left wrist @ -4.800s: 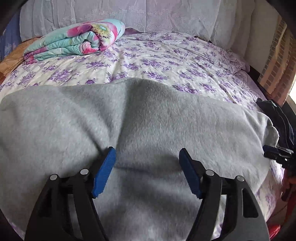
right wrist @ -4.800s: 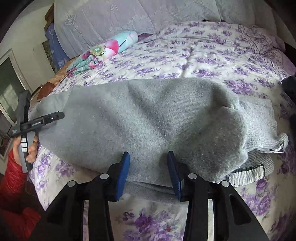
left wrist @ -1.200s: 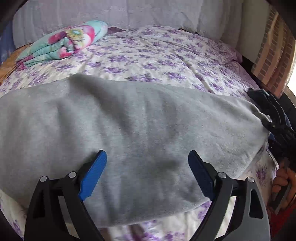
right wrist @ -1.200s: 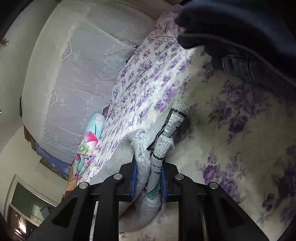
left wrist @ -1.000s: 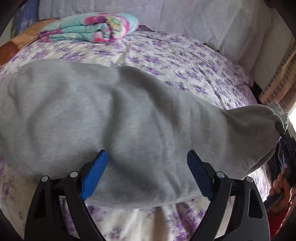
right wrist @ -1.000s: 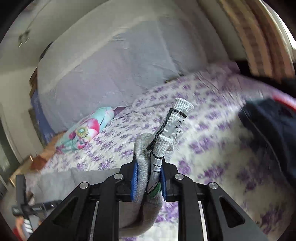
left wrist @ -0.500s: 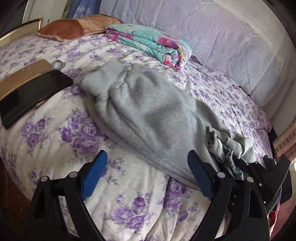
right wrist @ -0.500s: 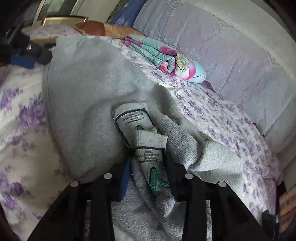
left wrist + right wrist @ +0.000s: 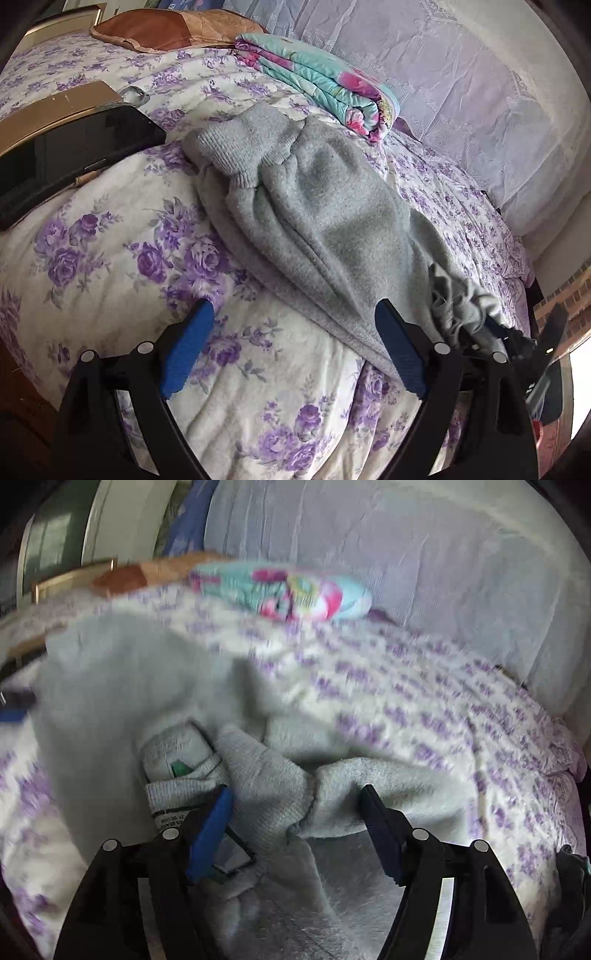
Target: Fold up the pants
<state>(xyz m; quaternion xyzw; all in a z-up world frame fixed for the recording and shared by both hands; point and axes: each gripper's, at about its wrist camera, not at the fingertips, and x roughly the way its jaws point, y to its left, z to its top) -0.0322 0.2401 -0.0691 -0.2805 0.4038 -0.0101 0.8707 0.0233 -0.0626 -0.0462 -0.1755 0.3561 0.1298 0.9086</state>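
Pants (image 9: 325, 221) lie near bed edge; left tool (image 9: 291, 347) wide, empty; right tool (image 9: 295, 819) opening, gripping nothing.

Right tool (image 9: 295, 823) opening, has dropped pants (image 9: 266, 775) onto bed.

Both wrist views are aimed obliquely down across the bed (image 9: 110, 258), the right set closer, and the grey pants (image 9: 325, 229) and folded quilt (image 9: 280, 590) are shared.

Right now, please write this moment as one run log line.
step: fold pants | left hand-held gripper: open, empty | right hand-held gripper: opening, waistband between jaws | grey pants: lying on floral bed cover
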